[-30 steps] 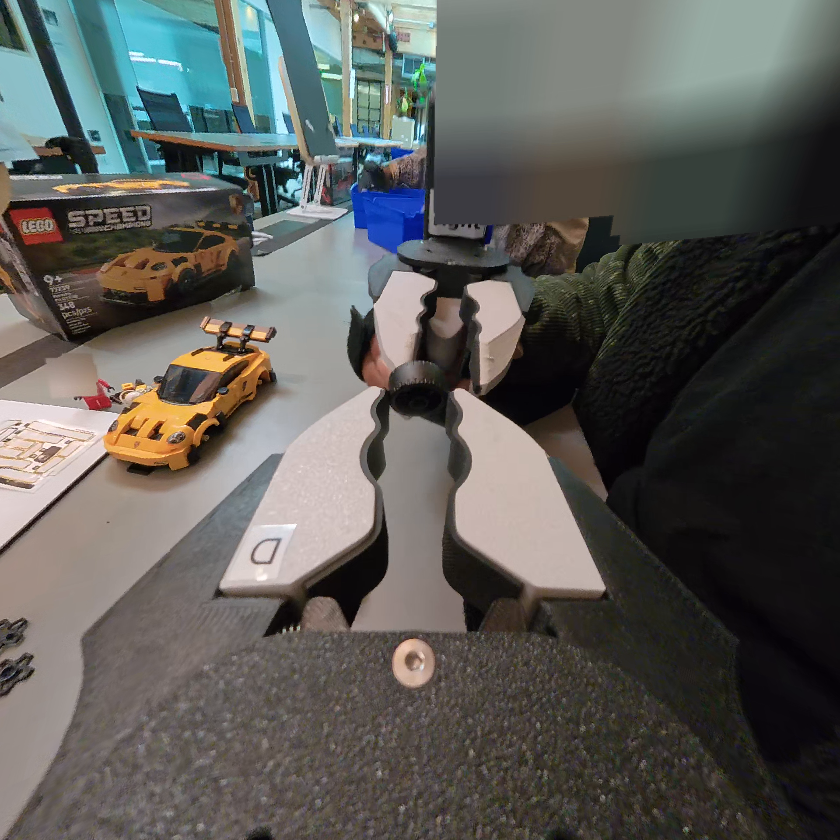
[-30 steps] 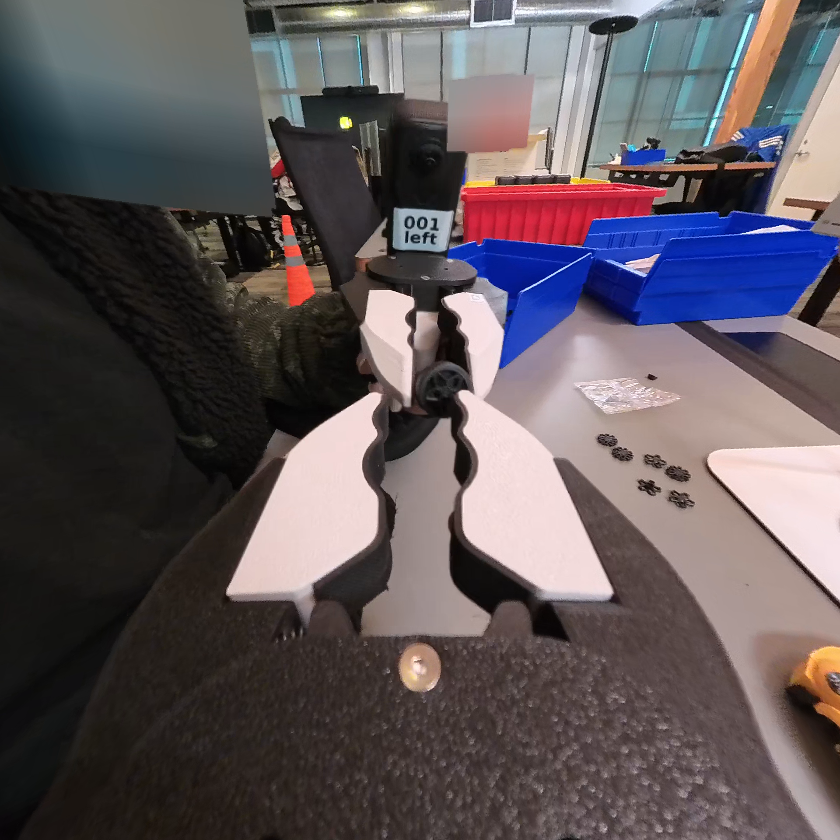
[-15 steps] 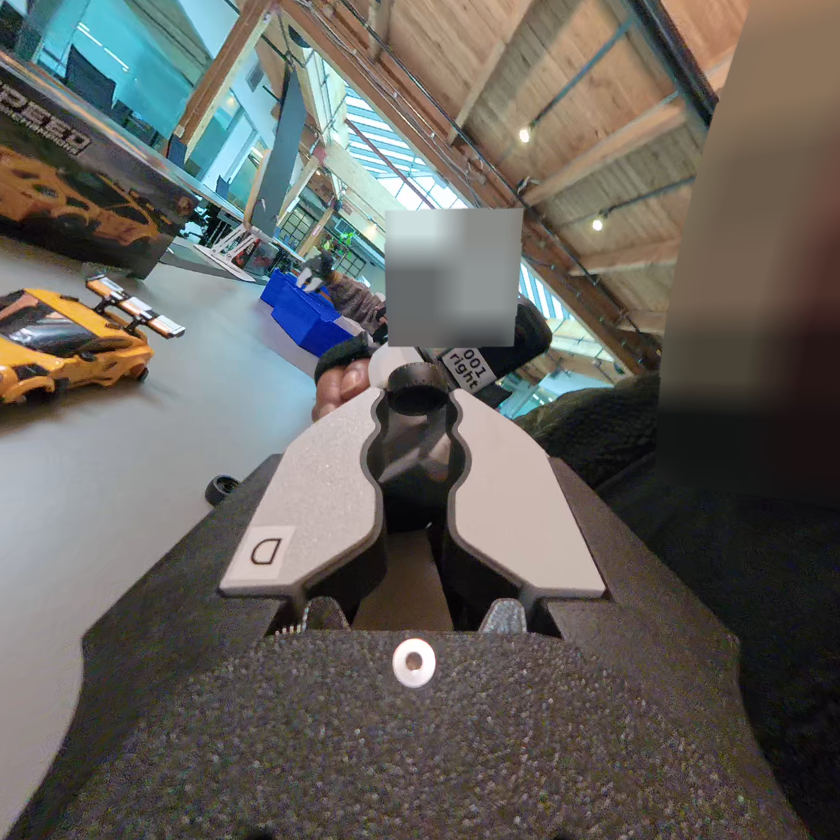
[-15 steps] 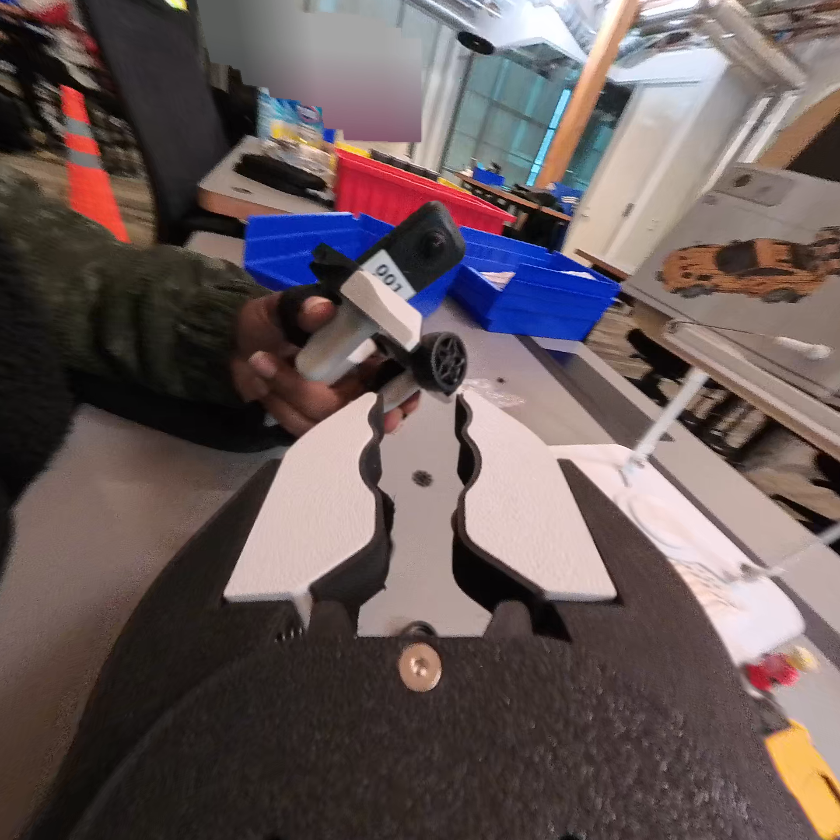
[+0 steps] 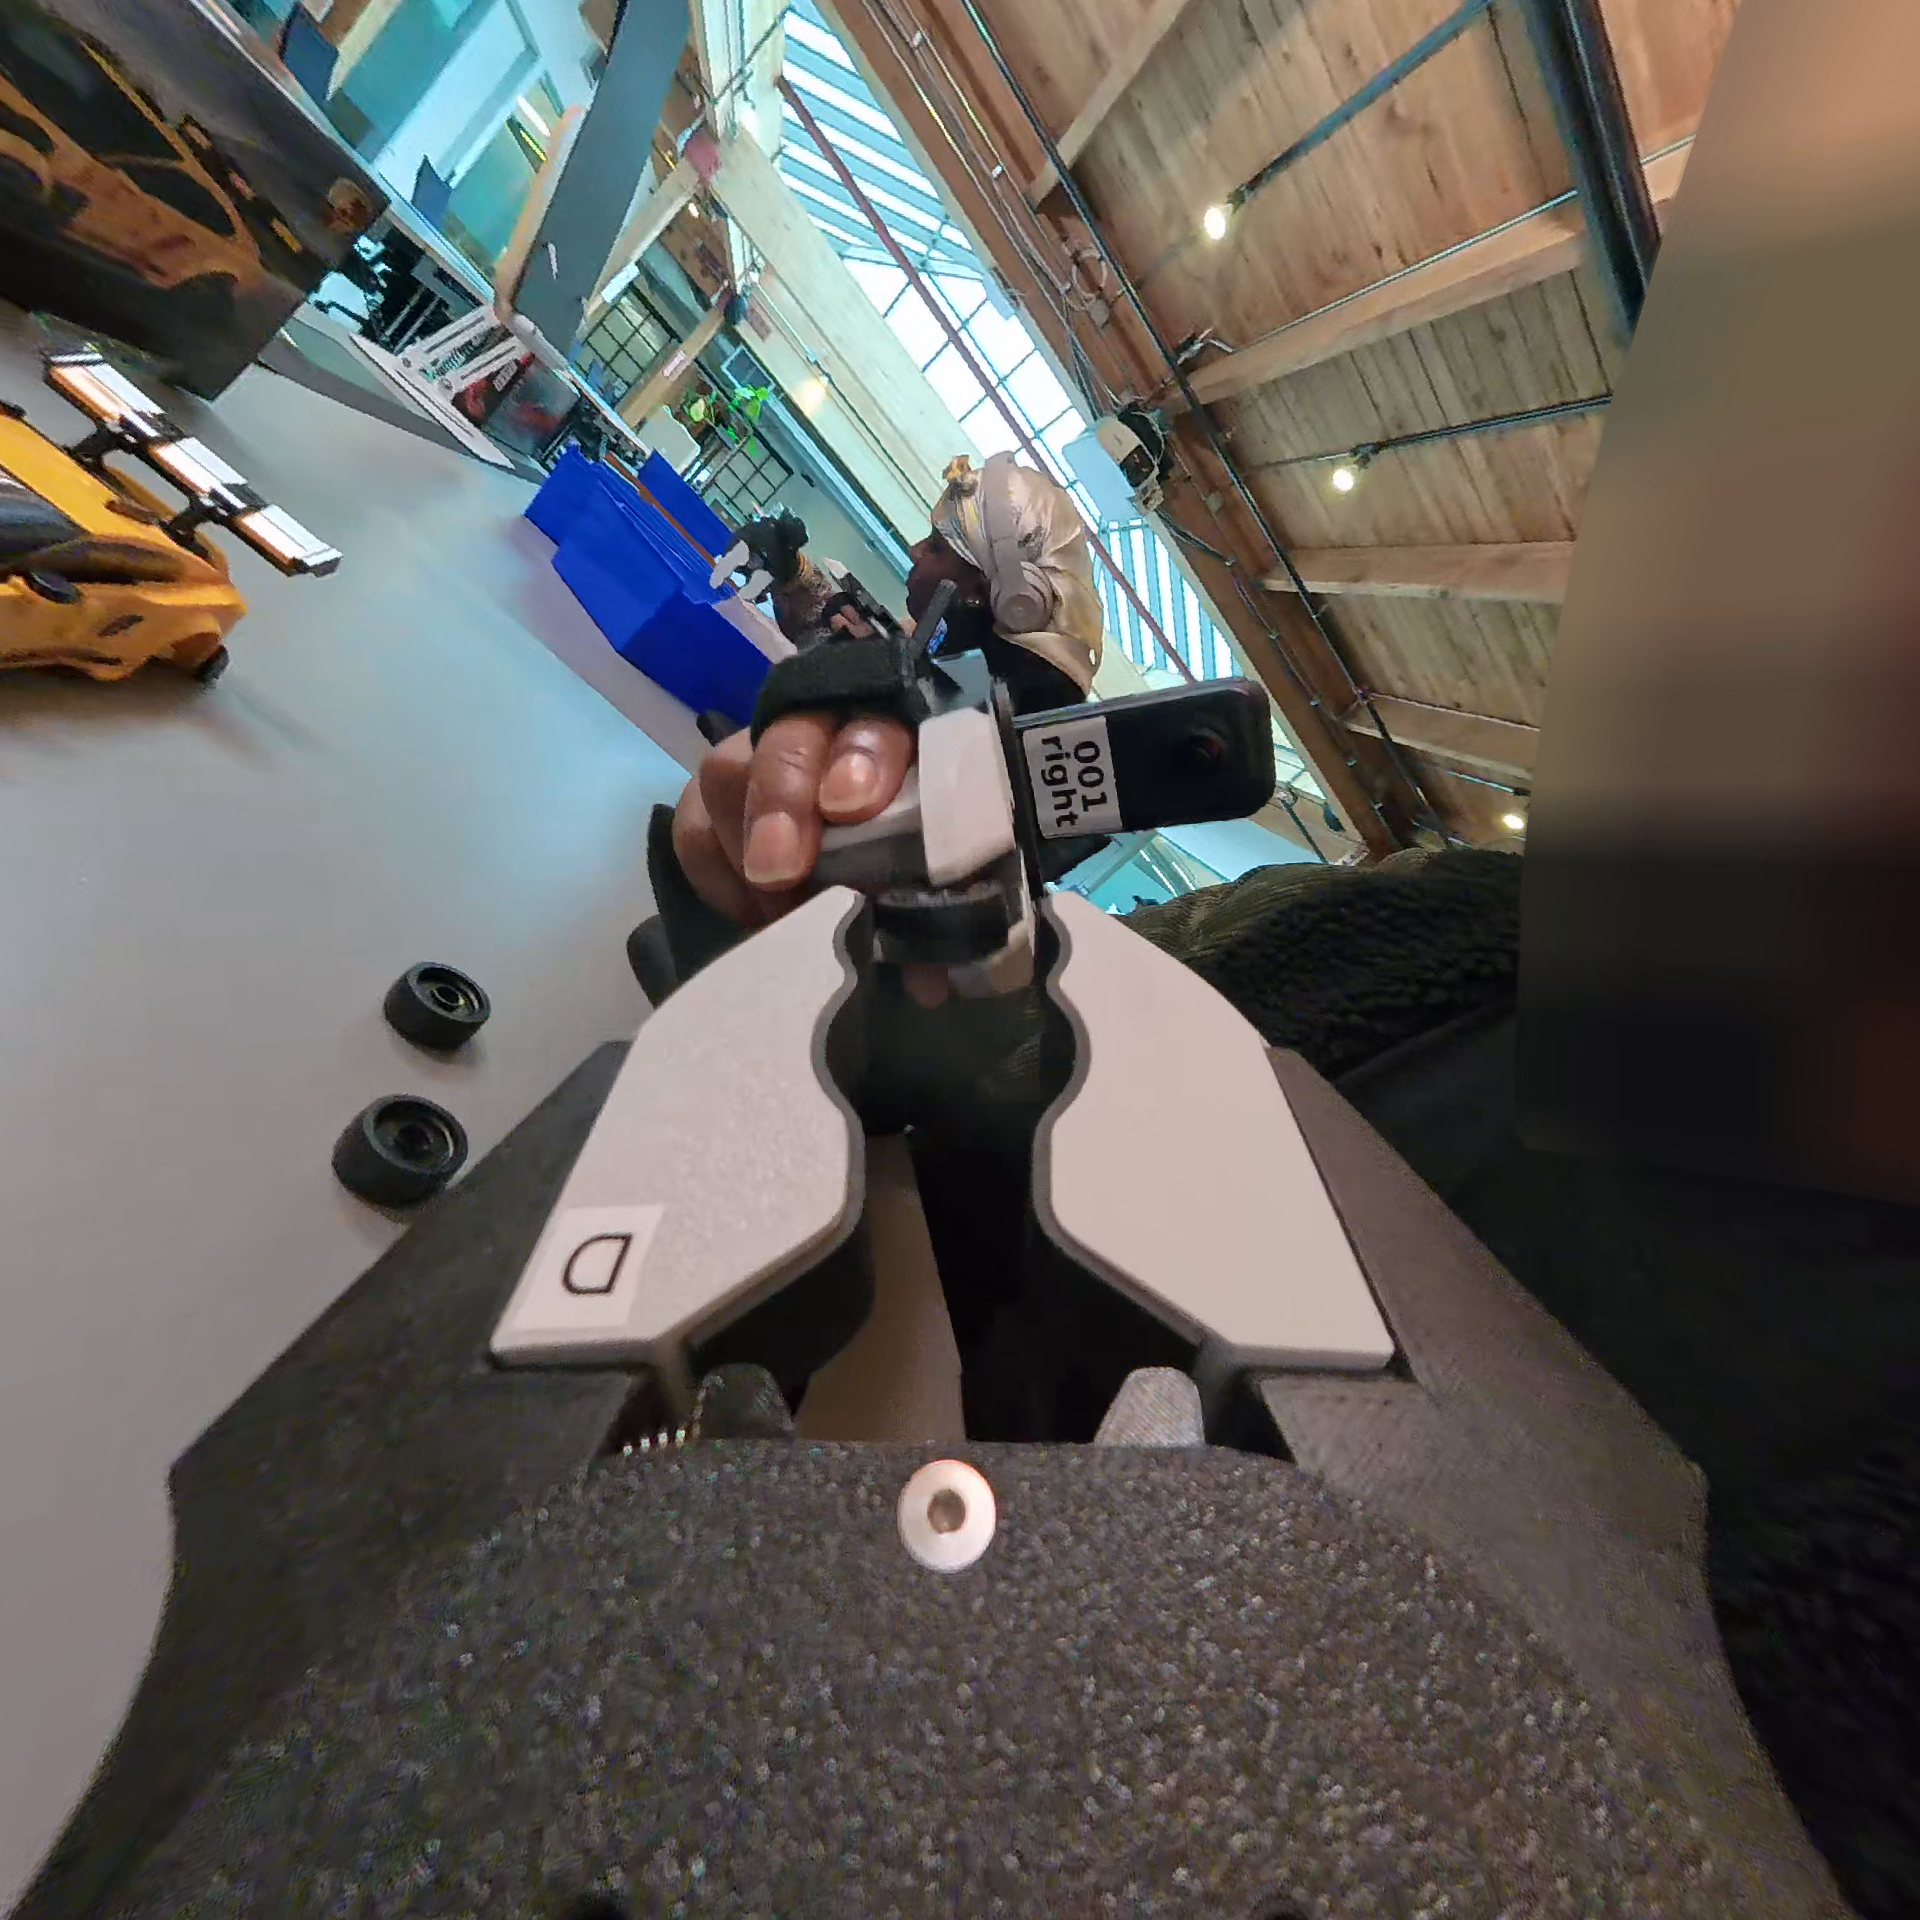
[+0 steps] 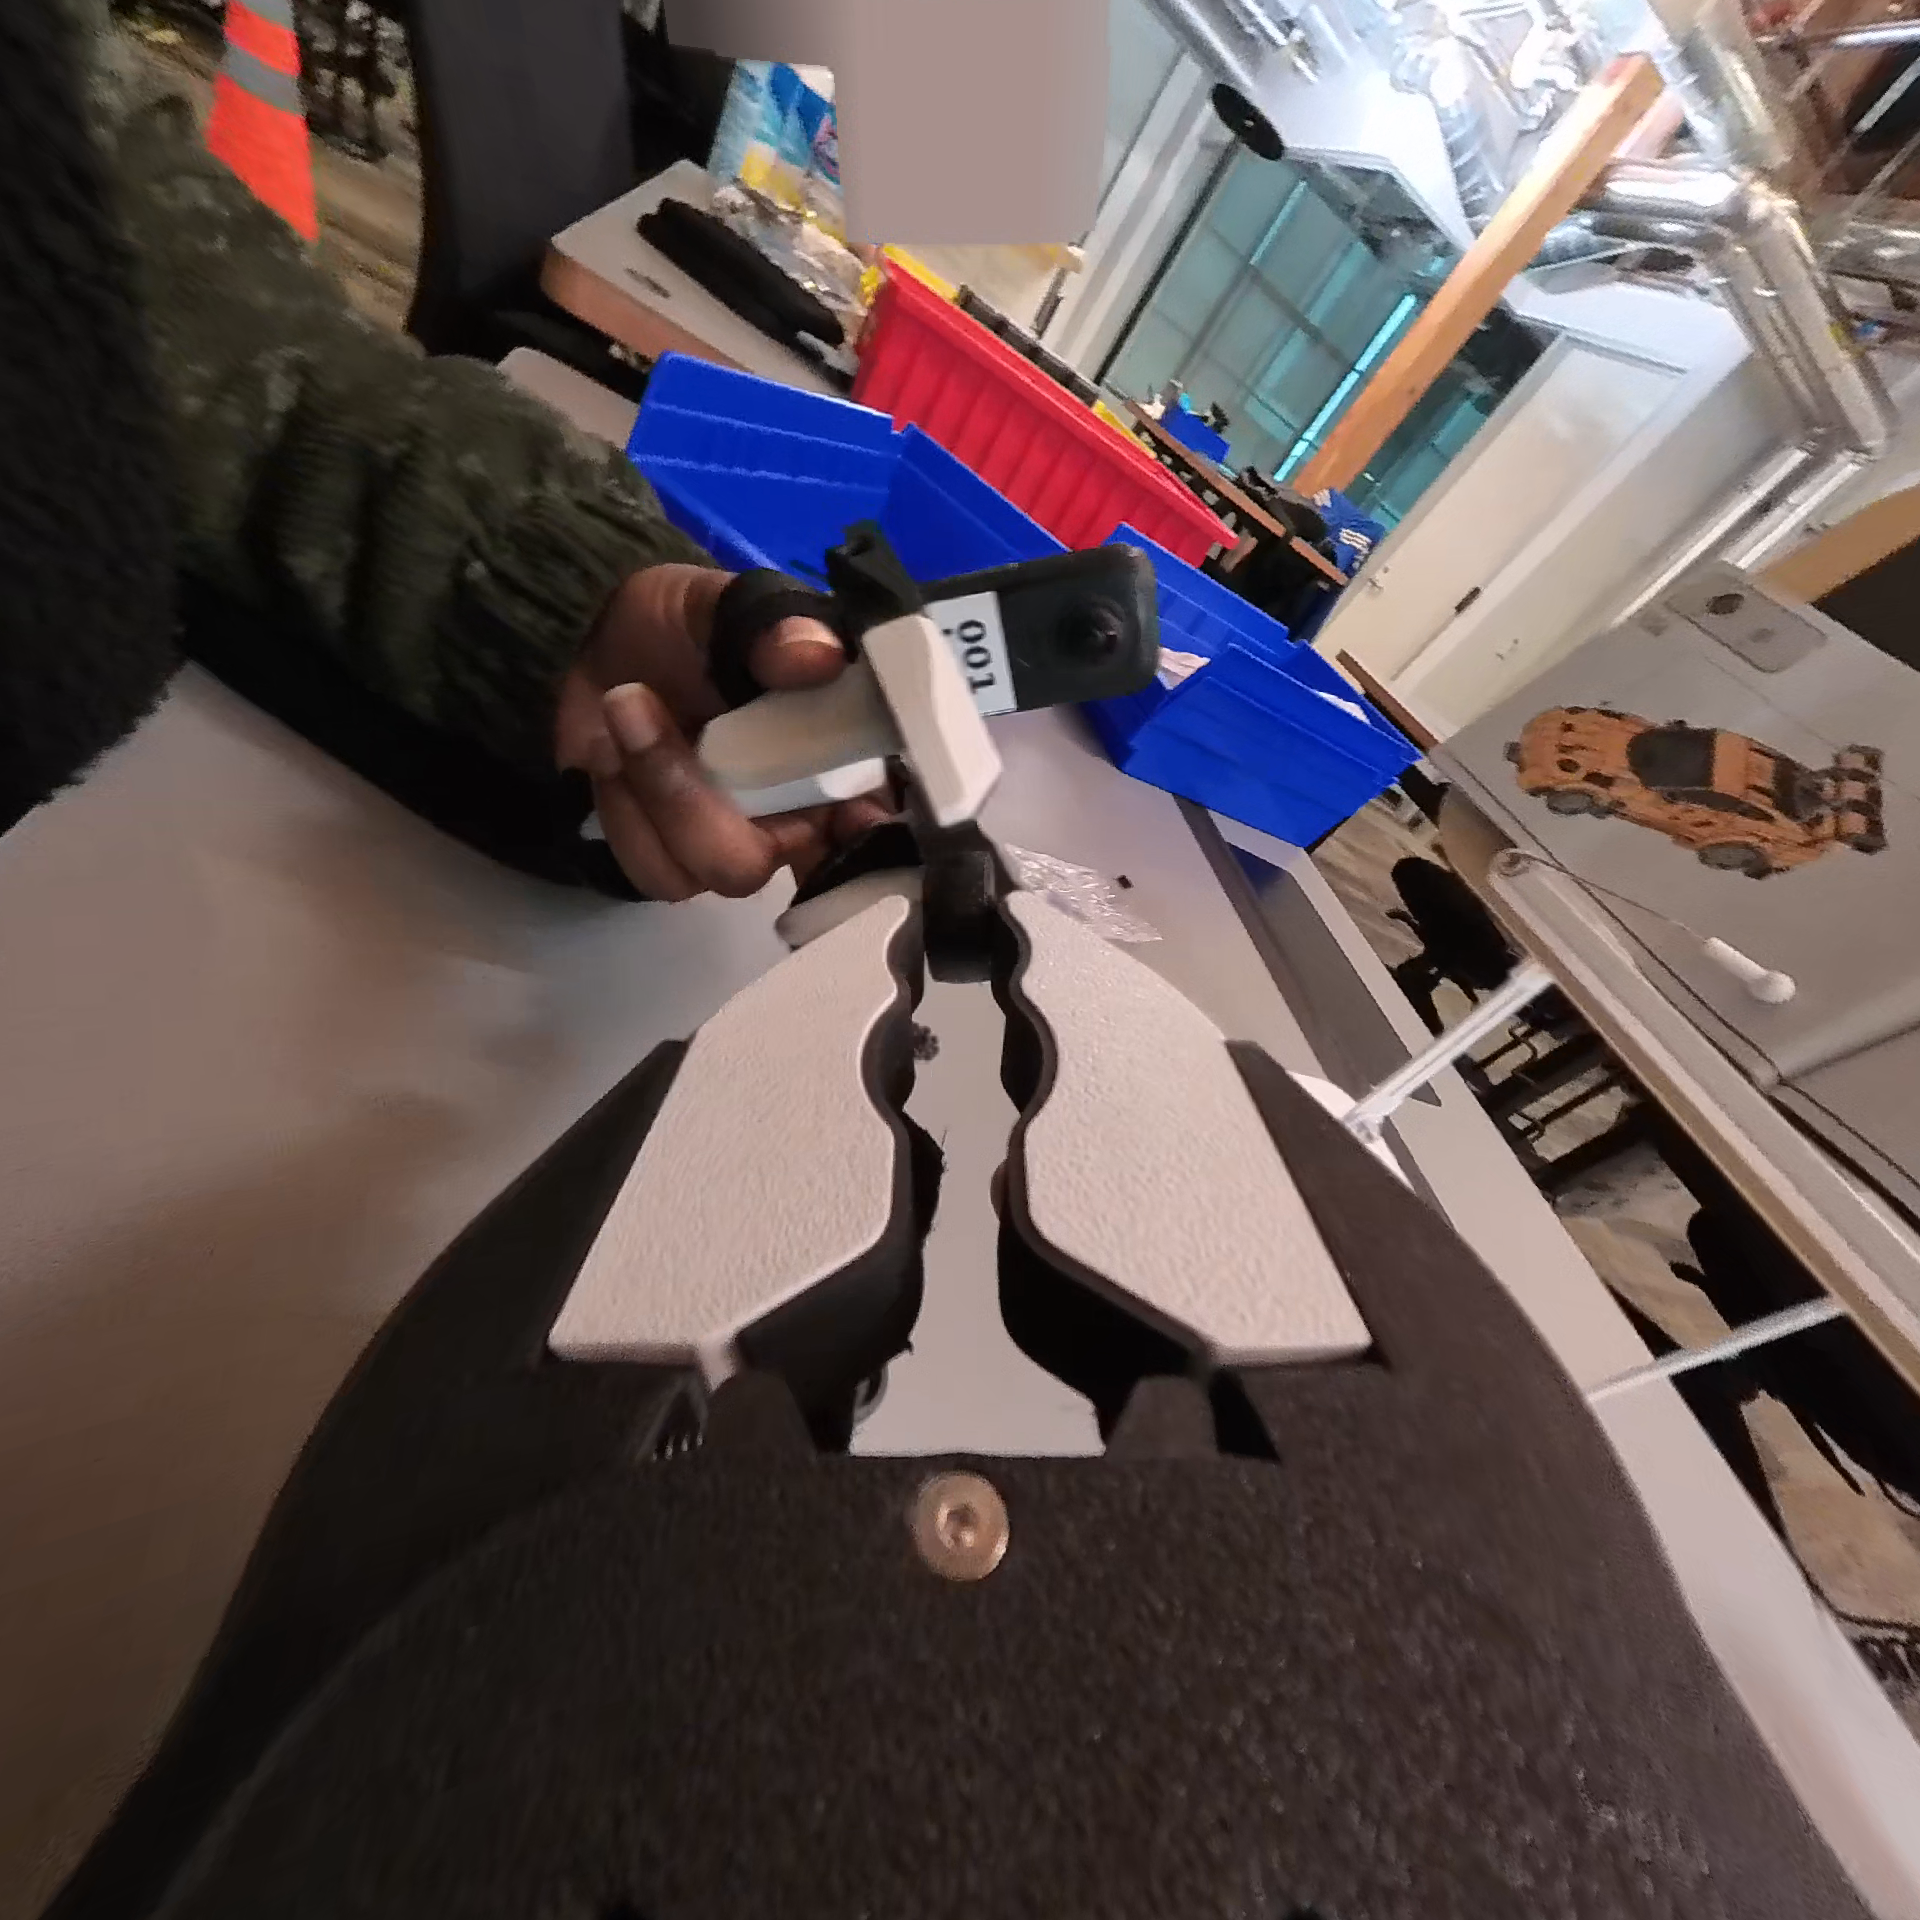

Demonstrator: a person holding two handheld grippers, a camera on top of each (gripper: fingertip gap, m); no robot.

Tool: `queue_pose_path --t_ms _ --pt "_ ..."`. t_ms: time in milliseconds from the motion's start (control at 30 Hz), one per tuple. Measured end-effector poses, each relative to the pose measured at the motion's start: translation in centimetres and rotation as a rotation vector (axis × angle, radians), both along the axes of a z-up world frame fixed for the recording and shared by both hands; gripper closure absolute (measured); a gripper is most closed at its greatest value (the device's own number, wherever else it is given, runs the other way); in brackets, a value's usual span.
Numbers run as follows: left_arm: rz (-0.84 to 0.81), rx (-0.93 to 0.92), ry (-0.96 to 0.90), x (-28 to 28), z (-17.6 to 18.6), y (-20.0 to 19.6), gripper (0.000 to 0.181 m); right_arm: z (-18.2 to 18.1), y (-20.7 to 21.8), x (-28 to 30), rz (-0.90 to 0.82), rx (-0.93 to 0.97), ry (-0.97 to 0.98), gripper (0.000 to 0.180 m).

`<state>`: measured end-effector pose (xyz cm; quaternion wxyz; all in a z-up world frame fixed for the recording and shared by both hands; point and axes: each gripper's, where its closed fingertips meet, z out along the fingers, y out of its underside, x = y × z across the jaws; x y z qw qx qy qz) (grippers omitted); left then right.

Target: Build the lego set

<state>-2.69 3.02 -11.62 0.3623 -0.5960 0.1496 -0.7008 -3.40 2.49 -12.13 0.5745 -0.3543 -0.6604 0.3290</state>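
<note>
Black wheel between both jaws

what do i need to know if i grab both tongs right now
Left tongs: shut on a black wheel, held off the table.
Right tongs: tips closed on the same wheel, meeting the left head-on.
Done: the yellow car stands on the table, body looks built.
Left: probably finish this wheel; two loose tyres lie on the table beside the left tongs.
</note>
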Motion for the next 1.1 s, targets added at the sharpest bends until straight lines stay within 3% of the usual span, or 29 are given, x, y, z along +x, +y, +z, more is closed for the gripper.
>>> queue_pose_path --t_ms 300,467,567,700,800,933,1100 --pt "0.004 0.067 0.187 -0.6 -1.1 -0.5 0.158 -0.9 -0.5 -0.5 -0.029 0.168 -0.019 0.168" --pt "0.004 0.093 0.235 -0.5 -1.5 -0.7 0.158 -1.1 -0.5 -0.5 -0.023 0.161 -0.035 0.168" --pt "0.042 0.107 0.270 -0.8 -1.7 -0.2 0.158 -1.3 0.1 -0.7 -0.042 0.034 -0.053 0.167" --pt "0.224 0.186 0.331 -2.5 -0.6 1.7 0.158 -1.0 2.4 -1.0 -0.143 -0.393 -0.114 0.161" --pt "0.364 0.201 0.330 -3.9 1.1 3.1 0.159 -0.5 2.9 -1.7 -0.204 -0.652 -0.143 0.172" --pt "0.433 0.136 0.242 -4.4 3.6 4.3 0.158 0.2 2.9 -3.5 -0.276 -0.755 -0.190 0.180" --pt "0.406 0.220 0.187 -2.7 7.1 4.4 0.158 -0.1 3.2 -6.0 -0.339 -0.762 -0.231 0.180"
